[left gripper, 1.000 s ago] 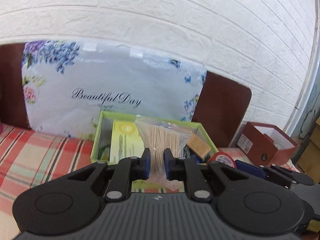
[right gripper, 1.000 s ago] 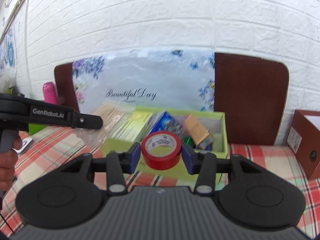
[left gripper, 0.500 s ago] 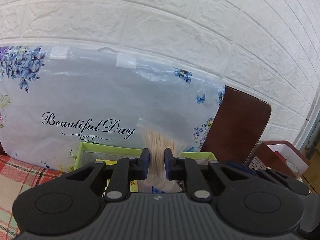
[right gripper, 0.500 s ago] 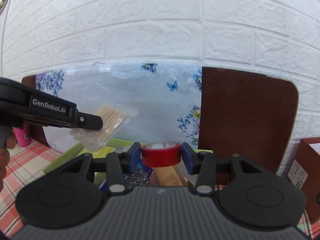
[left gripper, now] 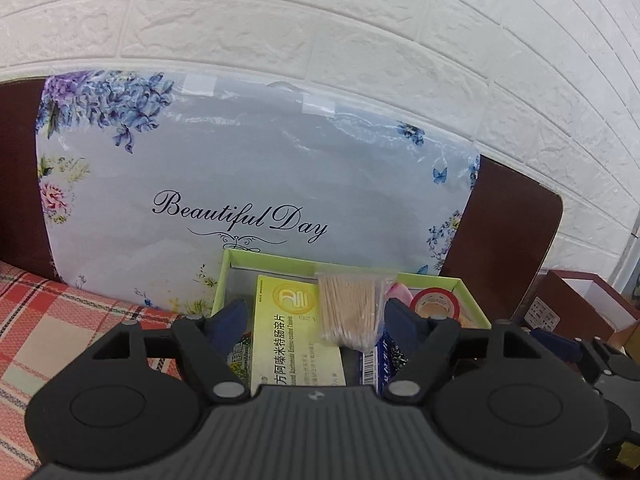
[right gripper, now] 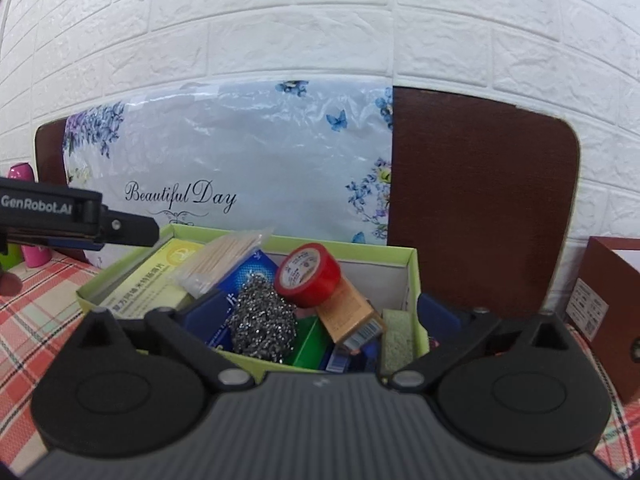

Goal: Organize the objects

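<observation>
Left gripper (left gripper: 312, 318): jaws wide, just been opening; toothpick bag sits between them, pads not touching it, nothing held.
Right gripper (right gripper: 316, 312): jaws at their widest, just been opening; nothing held, box contents show between them.
Toothpick bag (left gripper: 350, 312): lower centre of left view, lying in the green box on top of the yellow medicine pack (left gripper: 292, 340).
Red tape roll (right gripper: 310, 274): centre of right view, tilted, resting in the box on a tan carton (right gripper: 350, 316), touching the steel scourer (right gripper: 260, 322).
Green box (right gripper: 412, 276): lower centre, on the checked cloth (right gripper: 36, 320), full of small items; sponge (right gripper: 396, 336) at its right end.
Floral bag (left gripper: 248, 184): upright behind the box, against the white brick wall (left gripper: 320, 40).
Brown box (right gripper: 612, 300): right edge, apart from the green box.
Pink bottle (right gripper: 28, 216): far left edge of right view.
</observation>
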Demonstrator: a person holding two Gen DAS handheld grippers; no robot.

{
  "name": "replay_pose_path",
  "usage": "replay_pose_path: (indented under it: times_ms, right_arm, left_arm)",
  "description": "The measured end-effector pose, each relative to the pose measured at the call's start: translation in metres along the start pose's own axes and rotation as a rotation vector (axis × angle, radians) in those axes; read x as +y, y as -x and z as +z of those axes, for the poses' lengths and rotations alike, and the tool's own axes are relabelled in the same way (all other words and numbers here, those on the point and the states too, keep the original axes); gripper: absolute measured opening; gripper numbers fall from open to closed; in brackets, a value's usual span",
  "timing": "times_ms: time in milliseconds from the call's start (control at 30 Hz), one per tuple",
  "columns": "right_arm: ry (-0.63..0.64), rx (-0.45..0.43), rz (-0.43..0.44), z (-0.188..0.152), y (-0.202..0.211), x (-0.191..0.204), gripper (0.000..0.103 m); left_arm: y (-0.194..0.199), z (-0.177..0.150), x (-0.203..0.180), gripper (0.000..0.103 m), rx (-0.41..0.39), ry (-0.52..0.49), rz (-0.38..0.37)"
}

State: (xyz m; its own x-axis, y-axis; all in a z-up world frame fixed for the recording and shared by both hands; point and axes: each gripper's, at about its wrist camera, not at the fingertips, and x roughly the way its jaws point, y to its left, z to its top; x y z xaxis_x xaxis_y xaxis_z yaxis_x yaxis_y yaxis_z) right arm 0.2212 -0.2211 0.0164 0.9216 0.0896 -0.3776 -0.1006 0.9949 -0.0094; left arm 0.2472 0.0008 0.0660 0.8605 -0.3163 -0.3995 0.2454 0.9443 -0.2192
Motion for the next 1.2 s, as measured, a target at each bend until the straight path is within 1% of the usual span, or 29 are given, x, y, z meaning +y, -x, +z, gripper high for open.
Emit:
replay_pose_path:
  times_ms: [33,133,233,333,467,567,633,767,900,1100,1200]
  right_arm:
    - [-0.004,0.007,-0.003,0.002,0.008,0.000,0.103]
    - [-0.022,0.037,-0.028,0.005,0.034,-0.001,0.103]
    - [-0.036,0.060,-0.040,0.004,0.062,0.001,0.103]
    - [-0.041,0.087,-0.044,-0.002,0.090,0.007,0.103]
    - [-0.025,0.123,-0.060,-0.017,0.120,0.017,0.103]
    - [-0.041,0.137,-0.059,-0.031,0.137,0.021,0.103]
    - [-0.055,0.149,-0.054,-0.040,0.145,0.022,0.103]
    - [-0.054,0.151,-0.065,-0.056,0.155,0.024,0.103]
    - [-0.061,0.166,-0.078,-0.067,0.158,0.025,0.103]
    - [-0.075,0.185,-0.084,-0.075,0.157,0.024,0.103]
    - [-0.074,0.189,-0.087,-0.076,0.154,0.024,0.103]
  left_arm:
    - [0.008,0.000,-0.002,0.083,-0.005,0.000,0.002]
    - [0.034,-0.004,-0.010,0.086,-0.012,-0.006,0.005]
    - [0.057,-0.014,-0.019,0.091,0.003,-0.019,0.013]
    - [0.078,-0.029,-0.026,0.093,0.034,-0.030,0.038]
    - [0.097,-0.053,-0.035,0.093,0.091,-0.049,0.108]
    - [0.108,-0.070,-0.036,0.093,0.127,-0.036,0.118]
    - [0.113,-0.080,-0.036,0.093,0.146,-0.037,0.133]
    - [0.124,-0.097,-0.037,0.093,0.153,-0.048,0.181]
    - [0.131,-0.109,-0.036,0.093,0.166,-0.057,0.213]
    - [0.131,-0.119,-0.036,0.093,0.191,-0.067,0.234]
    - [0.130,-0.122,-0.034,0.093,0.186,-0.045,0.230]
